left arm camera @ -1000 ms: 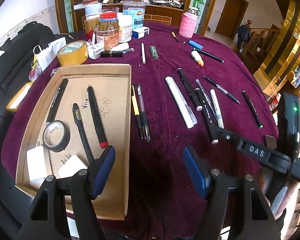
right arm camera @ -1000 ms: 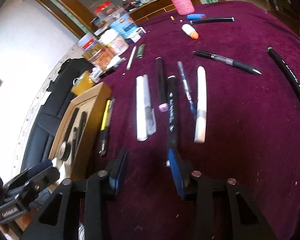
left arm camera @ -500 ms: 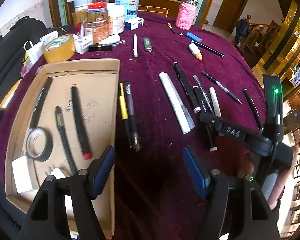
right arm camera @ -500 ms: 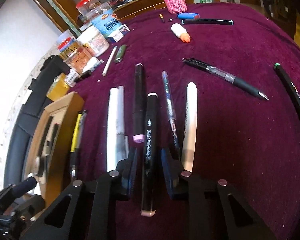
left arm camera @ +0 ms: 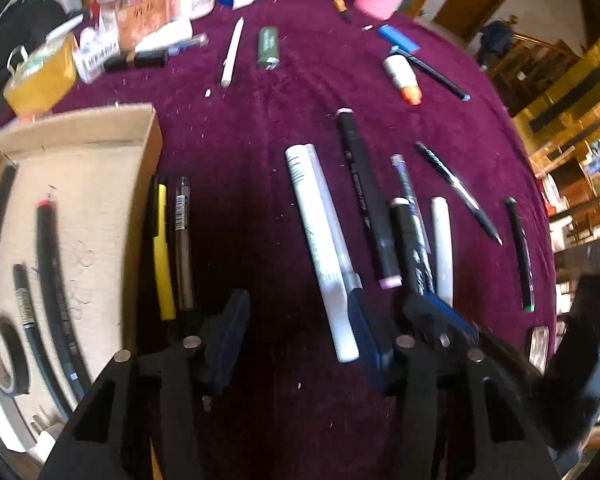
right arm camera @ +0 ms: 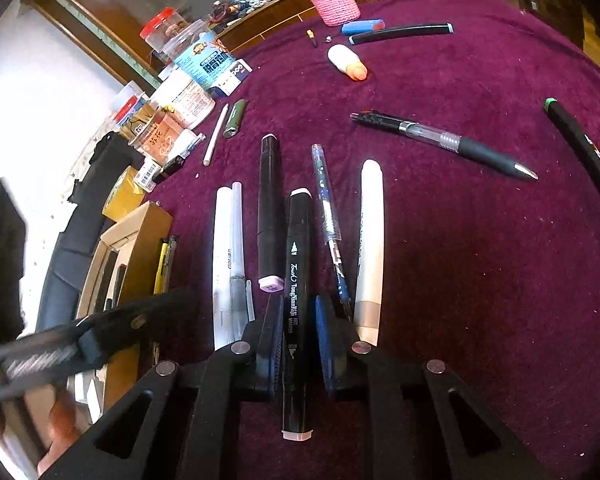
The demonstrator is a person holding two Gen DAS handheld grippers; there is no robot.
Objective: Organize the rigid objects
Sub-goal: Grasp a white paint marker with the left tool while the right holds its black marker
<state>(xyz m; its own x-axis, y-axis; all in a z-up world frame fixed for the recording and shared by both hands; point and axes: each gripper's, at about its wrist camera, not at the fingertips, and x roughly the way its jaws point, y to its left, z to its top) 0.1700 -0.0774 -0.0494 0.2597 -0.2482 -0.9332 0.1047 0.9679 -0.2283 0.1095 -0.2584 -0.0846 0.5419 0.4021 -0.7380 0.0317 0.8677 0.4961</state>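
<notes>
In the left wrist view, a cardboard box (left arm camera: 80, 184) sits at the left of the purple-covered desk (left arm camera: 252, 128), holding a roll of tape (left arm camera: 2, 356) and several dark pens, one with a red tip (left arm camera: 52, 280). Just outside its right wall lie a yellow pen (left arm camera: 162, 252) and a clear pen (left arm camera: 182, 248), side by side. The left gripper (left arm camera: 296, 336) hovers over bare cloth; its jaws have just been closing but stand spread with nothing between them, the right one just beside the near end of a white marker (left arm camera: 320, 248). Further right lie a black marker with a pink cap (left arm camera: 366, 200), then a white pen (left arm camera: 442, 248).

In the right wrist view, the right gripper (right arm camera: 298, 344) has just been closing its jaws, and they now pinch a black art marker (right arm camera: 298, 300) near its middle, the marker still lying on the cloth among its neighbours. Well to the right lies a black click pen (right arm camera: 444, 142), apart from the rest.
</notes>
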